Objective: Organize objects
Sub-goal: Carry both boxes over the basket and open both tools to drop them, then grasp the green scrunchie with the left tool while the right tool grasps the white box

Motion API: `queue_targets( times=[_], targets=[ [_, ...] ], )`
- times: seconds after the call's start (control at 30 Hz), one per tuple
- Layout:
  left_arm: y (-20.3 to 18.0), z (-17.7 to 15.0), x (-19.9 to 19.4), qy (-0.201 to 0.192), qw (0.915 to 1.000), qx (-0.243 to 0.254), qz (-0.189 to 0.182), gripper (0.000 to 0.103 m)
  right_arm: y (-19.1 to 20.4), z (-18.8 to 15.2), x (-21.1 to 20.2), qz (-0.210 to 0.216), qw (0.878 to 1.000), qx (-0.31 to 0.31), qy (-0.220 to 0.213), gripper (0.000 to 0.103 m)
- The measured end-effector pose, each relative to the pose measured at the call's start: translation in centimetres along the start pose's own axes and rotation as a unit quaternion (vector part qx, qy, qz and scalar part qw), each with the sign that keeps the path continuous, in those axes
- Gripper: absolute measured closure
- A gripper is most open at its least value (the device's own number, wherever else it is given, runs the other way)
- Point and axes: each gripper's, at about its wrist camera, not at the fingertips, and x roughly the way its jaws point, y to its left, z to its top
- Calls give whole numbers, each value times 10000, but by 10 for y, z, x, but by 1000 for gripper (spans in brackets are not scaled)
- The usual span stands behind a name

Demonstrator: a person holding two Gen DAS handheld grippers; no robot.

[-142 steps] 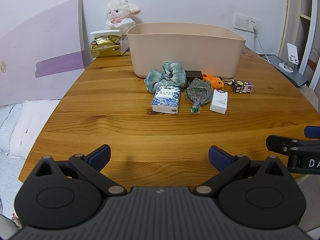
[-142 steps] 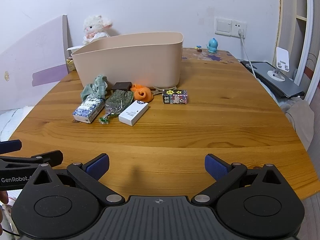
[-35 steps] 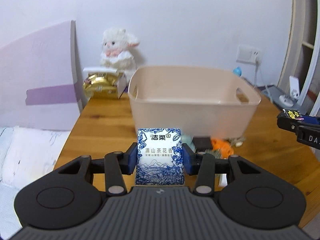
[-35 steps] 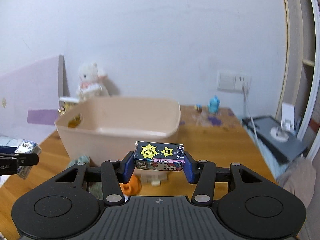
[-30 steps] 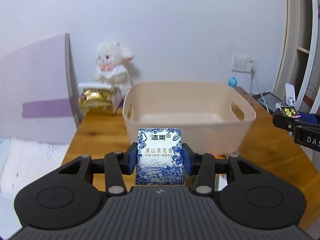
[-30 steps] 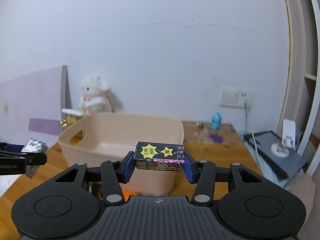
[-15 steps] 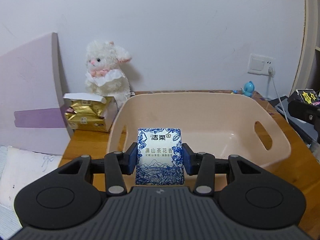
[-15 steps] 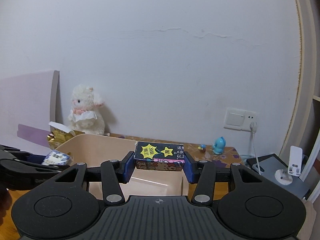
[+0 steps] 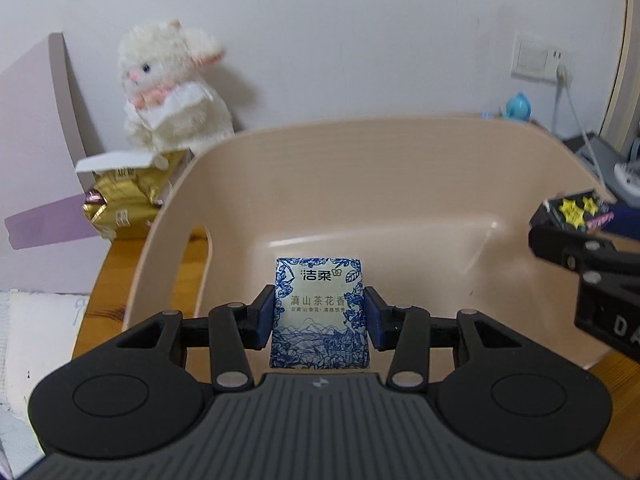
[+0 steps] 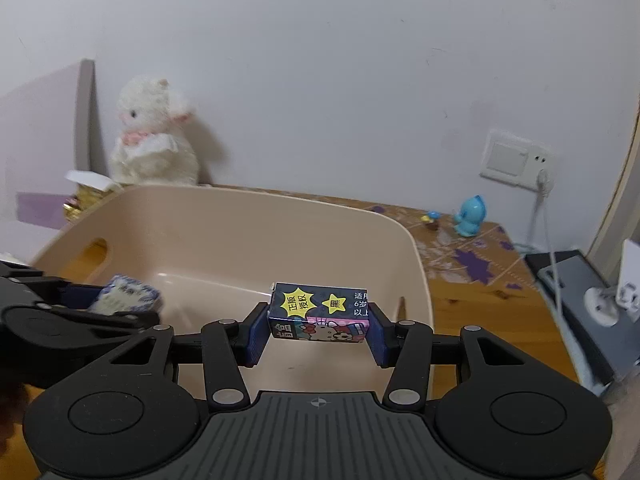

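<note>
Left wrist view: our left gripper [image 9: 319, 312] clamps the blue-white tissue pack [image 9: 319, 314] over the beige bin [image 9: 384, 184]. Right gripper [image 10: 318, 328] grips the dark cartoon box [image 10: 319, 317], also above the bin, w/ both held clear of its floor.

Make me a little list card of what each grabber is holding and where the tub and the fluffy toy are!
left gripper: shut on the blue-and-white tissue pack, held over the tub
right gripper: shut on the small dark cartoon box, also over the tub
beige tub: on the wooden table; visible floor looks bare
white plush lamb: against the wall, behind the tub
gold packet box: beside the tub, under the lamb
</note>
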Motion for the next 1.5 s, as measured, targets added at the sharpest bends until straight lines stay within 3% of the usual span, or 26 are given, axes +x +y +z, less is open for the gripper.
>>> queue_targets(
  times=[0.1, 0.17, 0.23, 0.37, 0.57, 0.77, 1.0, 1.5],
  targets=[
    [2, -3, 6, 93, 10000, -8, -3, 52, 0, -2, 5, 17, 9999, -43, 152, 46],
    [4, -5, 3, 58, 10000, -20, 56, 32, 1, -2, 8, 28, 9997, -39, 257, 34],
    [4, -4, -7, -59, 10000, 14, 17, 31, 1, -3, 0, -19, 9999, -67, 157, 27],
    [8, -5, -33, -379, 9992, -34, 101, 14, -1, 2, -25, -42, 9999, -37, -99, 16],
    [13, -10, -74, -528, 9985, -155, 72, 13, -3, 1, -72, -33, 9990, -37, -447, 0],
    [15, -27, -110, -696, 9974, -172, 90, 8, 2, -16, -115, -100, 9977, -124, -658, 0],
    [18, -59, -138, -749, 9969, -172, 179, 8, 4, -45, -148, -138, 9979, -104, -620, 0],
    [22, -126, -134, -421, 9988, 177, 183, 7, 14, -127, -132, -99, 9995, -18, 297, 0]
  ],
)
